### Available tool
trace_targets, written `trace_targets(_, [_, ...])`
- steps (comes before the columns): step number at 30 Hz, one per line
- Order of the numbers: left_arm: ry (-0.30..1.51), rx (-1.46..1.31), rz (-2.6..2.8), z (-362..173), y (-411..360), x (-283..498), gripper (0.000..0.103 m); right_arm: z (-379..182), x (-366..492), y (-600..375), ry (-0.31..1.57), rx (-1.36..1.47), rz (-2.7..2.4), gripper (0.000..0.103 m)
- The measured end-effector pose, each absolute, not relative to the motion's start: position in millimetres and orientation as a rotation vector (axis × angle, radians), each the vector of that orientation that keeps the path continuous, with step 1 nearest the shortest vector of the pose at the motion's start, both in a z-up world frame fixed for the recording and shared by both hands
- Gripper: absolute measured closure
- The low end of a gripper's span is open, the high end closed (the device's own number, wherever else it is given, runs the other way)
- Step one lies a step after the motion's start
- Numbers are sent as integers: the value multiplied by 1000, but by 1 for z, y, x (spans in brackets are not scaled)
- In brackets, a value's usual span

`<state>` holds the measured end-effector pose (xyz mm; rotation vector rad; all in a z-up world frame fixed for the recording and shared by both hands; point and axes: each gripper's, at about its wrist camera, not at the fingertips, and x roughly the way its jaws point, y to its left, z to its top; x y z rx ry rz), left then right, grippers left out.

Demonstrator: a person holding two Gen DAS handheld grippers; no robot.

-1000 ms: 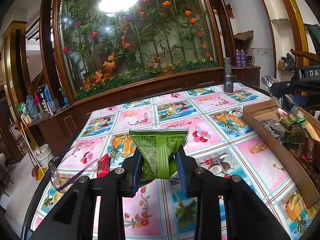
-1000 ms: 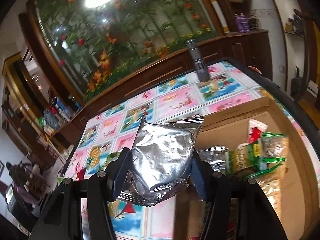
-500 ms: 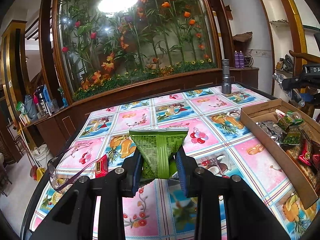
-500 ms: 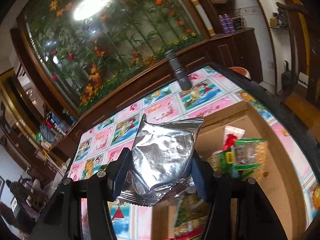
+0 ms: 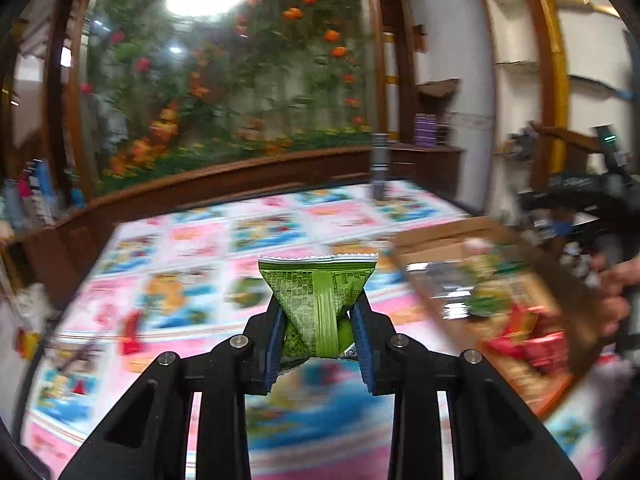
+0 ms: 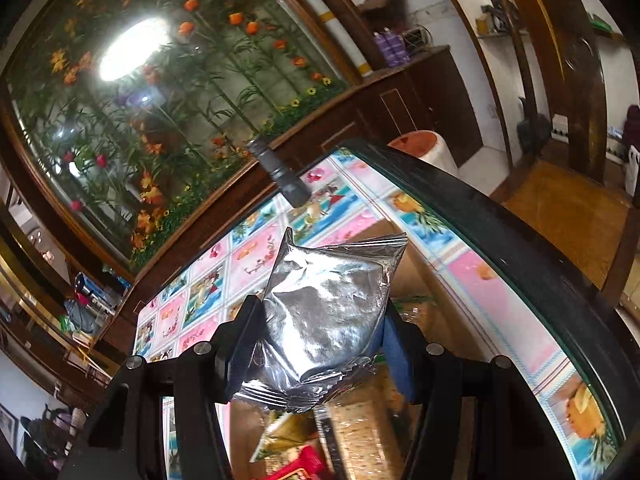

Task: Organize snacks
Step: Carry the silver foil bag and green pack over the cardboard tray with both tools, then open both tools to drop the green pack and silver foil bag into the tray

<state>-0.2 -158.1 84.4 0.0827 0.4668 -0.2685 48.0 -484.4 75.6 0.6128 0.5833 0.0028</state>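
My left gripper (image 5: pixel 318 326) is shut on a green snack packet (image 5: pixel 318 300) and holds it above the patterned tablecloth. To its right lies a cardboard box (image 5: pixel 440 244) with several snack packets inside. My right gripper (image 6: pixel 320 344) is shut on a silver foil packet (image 6: pixel 324 312) and holds it over the same box (image 6: pixel 404 264), whose contents show below it. The right gripper and the hand on it also show at the right edge of the left wrist view (image 5: pixel 576 196).
A small red packet (image 5: pixel 130 332) lies on the tablecloth (image 5: pixel 192 240) at the left. A dark cylinder (image 5: pixel 379 170) stands at the table's far edge, also in the right wrist view (image 6: pixel 280 174). A wooden chair (image 6: pixel 560 184) stands past the table's right edge.
The left gripper has swung right toward the box with the green packet; its view is now blurred. The right gripper has moved further over the box with the foil packet.
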Motion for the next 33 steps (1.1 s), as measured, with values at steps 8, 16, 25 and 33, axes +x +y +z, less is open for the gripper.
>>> trace_targets(8, [606,17,-560,78,-263,2,73,64,52,-495,640,587,-30,41])
trace_targets(16, [653,83,-581,53,-312,11,73,60,57,-492,693,525,-59,41])
trace_targets(25, [592,122,-564,48,-309,-3,73,50,64,-481,768,455,-79,41])
trace_targets(33, [500,200,-548,51,-313,-24,73,51,67,-470,774,379,-100,41])
